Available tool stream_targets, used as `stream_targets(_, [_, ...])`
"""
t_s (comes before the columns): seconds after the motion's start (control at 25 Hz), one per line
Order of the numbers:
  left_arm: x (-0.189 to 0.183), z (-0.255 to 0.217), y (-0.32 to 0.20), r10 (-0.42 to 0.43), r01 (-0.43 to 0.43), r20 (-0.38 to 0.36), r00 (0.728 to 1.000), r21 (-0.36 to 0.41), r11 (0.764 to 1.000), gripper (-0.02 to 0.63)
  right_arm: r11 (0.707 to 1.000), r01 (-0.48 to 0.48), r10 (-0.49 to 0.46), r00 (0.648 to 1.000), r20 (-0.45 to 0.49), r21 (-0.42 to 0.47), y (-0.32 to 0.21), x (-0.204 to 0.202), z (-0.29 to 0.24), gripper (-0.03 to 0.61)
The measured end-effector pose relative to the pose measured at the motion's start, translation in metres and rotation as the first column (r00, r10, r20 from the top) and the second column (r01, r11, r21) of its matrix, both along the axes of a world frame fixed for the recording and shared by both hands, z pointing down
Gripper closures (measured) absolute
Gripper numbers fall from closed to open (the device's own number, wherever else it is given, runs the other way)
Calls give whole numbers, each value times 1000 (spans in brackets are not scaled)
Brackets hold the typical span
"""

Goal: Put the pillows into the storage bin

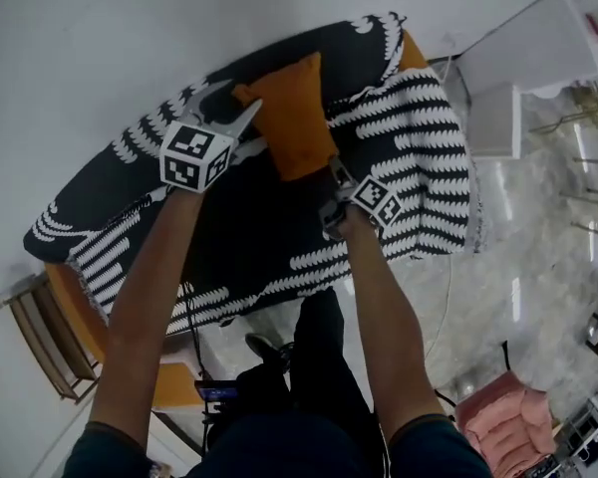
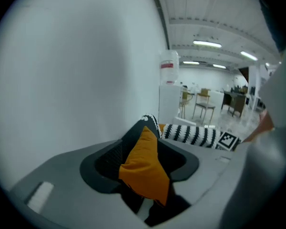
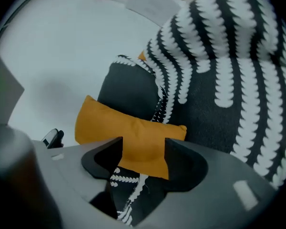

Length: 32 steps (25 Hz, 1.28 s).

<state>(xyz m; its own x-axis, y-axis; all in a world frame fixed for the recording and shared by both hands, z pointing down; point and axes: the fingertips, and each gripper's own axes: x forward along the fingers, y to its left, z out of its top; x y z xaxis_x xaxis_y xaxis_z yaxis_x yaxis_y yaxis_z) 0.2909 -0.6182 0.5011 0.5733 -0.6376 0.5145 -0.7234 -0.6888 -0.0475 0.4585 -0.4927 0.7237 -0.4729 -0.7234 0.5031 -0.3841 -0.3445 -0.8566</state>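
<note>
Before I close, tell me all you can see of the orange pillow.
The pillow is plain orange fabric, rectangular, soft, slightly slumped. It rests on a black-and-white throw over the couch, near the wall. One end sits inside the open left claw, its opposite edge inside the open right claw; neither visibly presses it.

No words, numbers or brand names can be read anywhere. The only signs are black-and-white square markers on the left cube (image 1: pixel 193 157), left of centre in the head view, and on the right cube (image 1: pixel 377 199) at its centre. The red label (image 2: pixel 167 66) on a jug (image 2: pixel 169 76), upper centre of the left gripper view, is too blurred to read.
</note>
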Motion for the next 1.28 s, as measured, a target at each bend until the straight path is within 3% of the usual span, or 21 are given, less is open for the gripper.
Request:
stream_targets(0.12, [21,24,-10,92,-97,130,987,31,995,368,996,-65,70,992,101,-55,7,-14,35,302])
stream_targets(0.24, [29,51,-10,147,-149,196,970,-4,989,351,989,-114,130,976,177,-98,16,-28,66,291])
stream_targets(0.52, [19,79,-6,187,-185,163,969,-31,982,385,997,-73,76,966,245,-21,3,-56,92,295])
stream_targets(0.6, [23,87,-6,191,-187,150,970,-43,981,402,999,-47,48,974,220,-11,-2,-56,97,314])
stream_targets(0.72, [29,94,-5,183,-173,155,971,-76,982,454,1000,23,-19,986,166,-21,-2,-54,97,427])
stream_targets(0.84, [22,93,5,147,-131,153,977,-109,985,486,996,84,-81,990,116,-25,8,-47,86,485])
stream_targets(1.08, [-27,66,25,-53,56,20,998,-172,984,512,984,173,-171,984,-42,51,-1,-16,26,512])
stream_targets(1.28, [-95,19,51,-175,167,-52,983,-132,977,515,931,323,-292,938,-187,171,-27,-47,-43,518])
